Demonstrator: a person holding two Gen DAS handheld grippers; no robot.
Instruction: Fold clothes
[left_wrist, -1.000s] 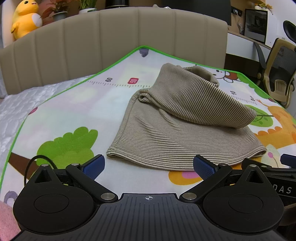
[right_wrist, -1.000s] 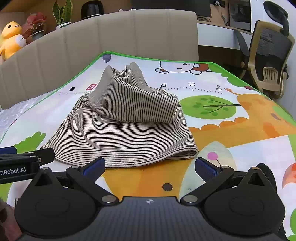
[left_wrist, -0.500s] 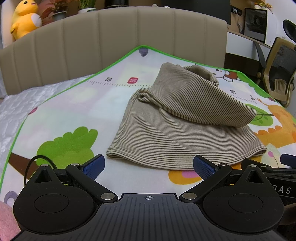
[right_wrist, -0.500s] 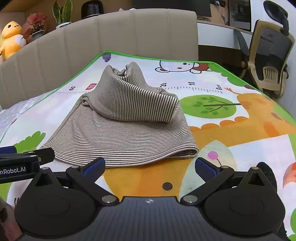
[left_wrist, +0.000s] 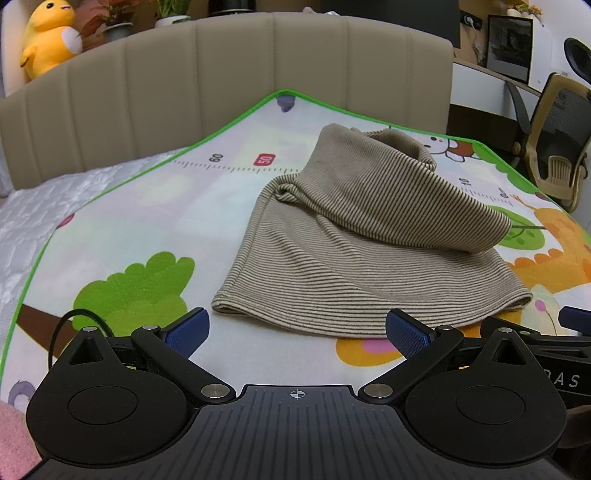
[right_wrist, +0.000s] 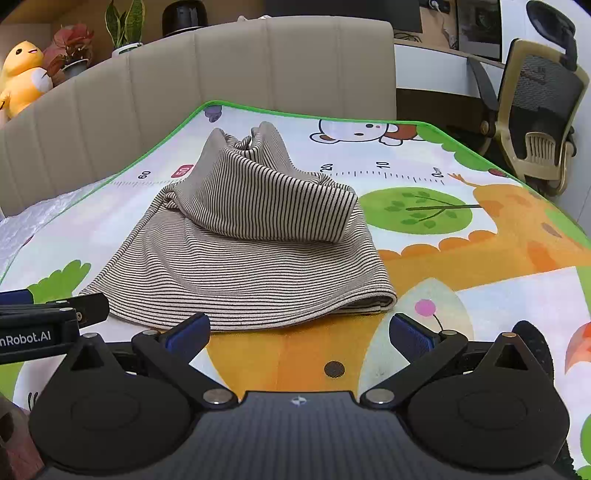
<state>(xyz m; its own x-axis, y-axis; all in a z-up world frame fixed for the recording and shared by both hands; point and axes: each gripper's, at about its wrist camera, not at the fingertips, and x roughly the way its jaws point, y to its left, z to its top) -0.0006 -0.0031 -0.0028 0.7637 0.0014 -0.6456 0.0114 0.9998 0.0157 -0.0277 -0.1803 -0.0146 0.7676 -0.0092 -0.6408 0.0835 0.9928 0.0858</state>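
Note:
A beige, dark-striped garment (left_wrist: 354, 240) lies on the play mat, partly folded, with one part laid diagonally over the lower body. It also shows in the right wrist view (right_wrist: 251, 240). My left gripper (left_wrist: 297, 330) is open and empty, just short of the garment's near hem. My right gripper (right_wrist: 299, 332) is open and empty, at the hem's near right corner. Each gripper shows at the edge of the other's view: the right one (left_wrist: 554, 354), the left one (right_wrist: 48, 321).
The colourful play mat (left_wrist: 147, 206) with a green border covers a bed with a beige padded headboard (left_wrist: 221, 81). A yellow plush toy (left_wrist: 48, 37) and potted plants sit behind it. An office chair (right_wrist: 535, 122) stands at the right. White quilted bedding (left_wrist: 22, 221) lies left.

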